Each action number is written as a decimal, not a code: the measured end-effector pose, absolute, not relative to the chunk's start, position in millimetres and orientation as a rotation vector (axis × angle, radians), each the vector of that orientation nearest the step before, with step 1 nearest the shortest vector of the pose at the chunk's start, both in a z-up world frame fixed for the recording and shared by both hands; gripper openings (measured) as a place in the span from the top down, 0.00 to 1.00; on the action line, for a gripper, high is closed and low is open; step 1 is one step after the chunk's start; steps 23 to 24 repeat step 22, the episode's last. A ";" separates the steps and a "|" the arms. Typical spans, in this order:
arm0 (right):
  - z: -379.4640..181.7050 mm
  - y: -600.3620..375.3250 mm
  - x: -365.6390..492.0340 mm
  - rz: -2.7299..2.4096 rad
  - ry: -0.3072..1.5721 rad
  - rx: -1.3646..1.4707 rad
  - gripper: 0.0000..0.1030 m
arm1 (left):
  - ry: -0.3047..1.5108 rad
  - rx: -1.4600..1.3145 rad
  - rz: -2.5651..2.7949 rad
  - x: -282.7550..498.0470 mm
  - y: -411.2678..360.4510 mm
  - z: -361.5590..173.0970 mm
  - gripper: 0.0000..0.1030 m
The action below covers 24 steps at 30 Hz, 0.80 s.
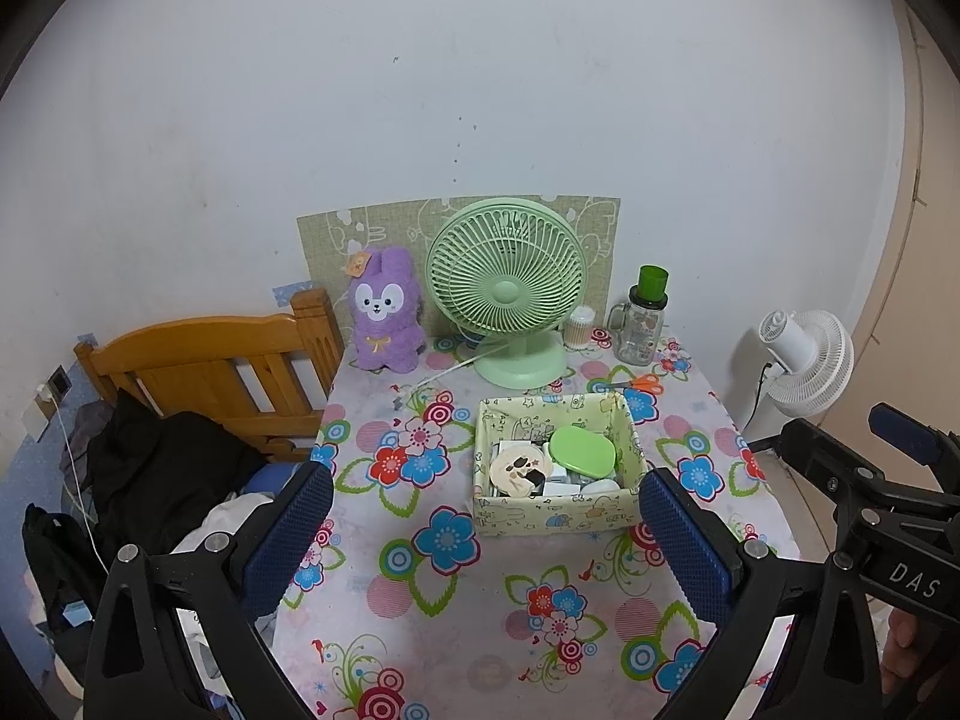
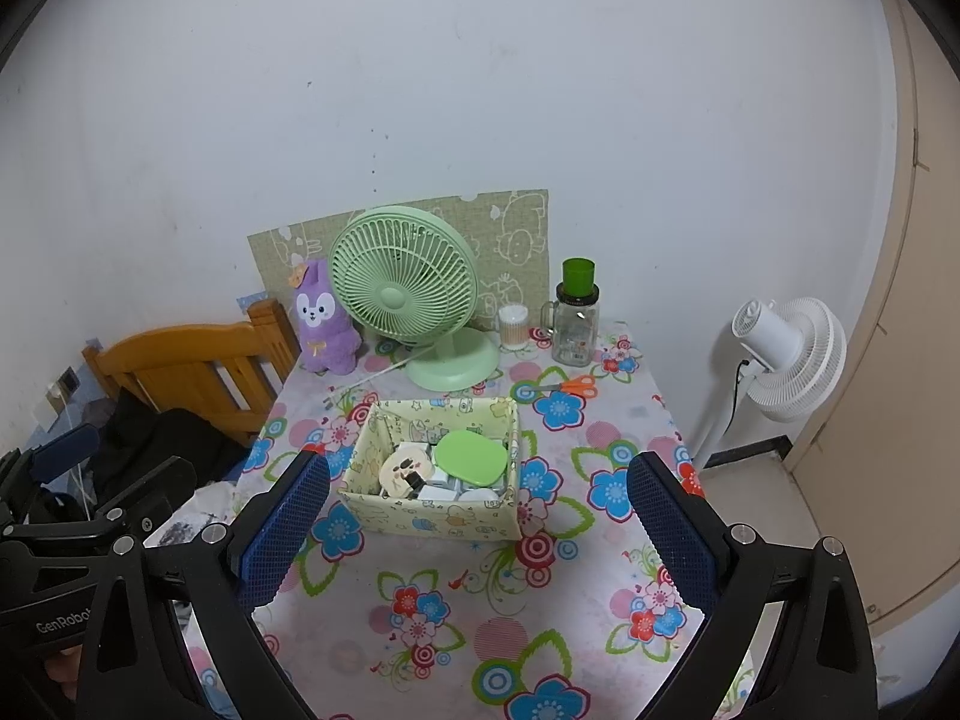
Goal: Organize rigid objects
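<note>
A pale yellow patterned box point(image 1: 555, 516) point(image 2: 432, 519) stands in the middle of the flowered table. Inside lie a green oval case point(image 1: 583, 449) point(image 2: 470, 458), a cream round case with a cartoon print point(image 1: 521, 469) point(image 2: 405, 468) and several white blocks. Orange-handled scissors point(image 1: 641, 384) point(image 2: 570, 387) lie on the cloth behind the box. My left gripper point(image 1: 486, 525) hovers open above the table's near part, with nothing between its blue pads. My right gripper point(image 2: 479, 516) is likewise open and holds nothing, to the right of the left one.
Along the back edge stand a purple plush rabbit point(image 1: 384, 312), a green desk fan point(image 1: 507, 288), a cotton-swab jar point(image 1: 581, 327) and a glass mug with a green lid point(image 1: 642, 318). A wooden bed frame with dark clothes point(image 1: 198, 384) is at left, a white floor fan point(image 2: 786, 360) at right.
</note>
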State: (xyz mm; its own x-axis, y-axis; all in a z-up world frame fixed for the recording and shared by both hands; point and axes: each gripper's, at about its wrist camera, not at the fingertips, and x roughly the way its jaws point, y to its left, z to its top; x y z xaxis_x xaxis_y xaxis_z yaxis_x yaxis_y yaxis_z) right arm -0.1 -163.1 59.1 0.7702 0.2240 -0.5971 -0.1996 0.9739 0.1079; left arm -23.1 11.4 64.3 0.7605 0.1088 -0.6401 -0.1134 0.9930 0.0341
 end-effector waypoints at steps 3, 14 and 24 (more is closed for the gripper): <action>58.9 -163.1 -0.1 0.229 0.652 0.039 0.02 | 0.697 -0.007 0.120 -23.0 11.6 64.2 0.00; 57.8 -163.8 -0.1 0.229 0.658 0.036 0.02 | 0.700 -0.012 0.120 -23.5 11.8 62.9 0.00; 52.9 -157.9 8.1 0.242 0.670 0.029 0.02 | 0.717 -0.024 0.142 -24.1 17.6 57.0 0.00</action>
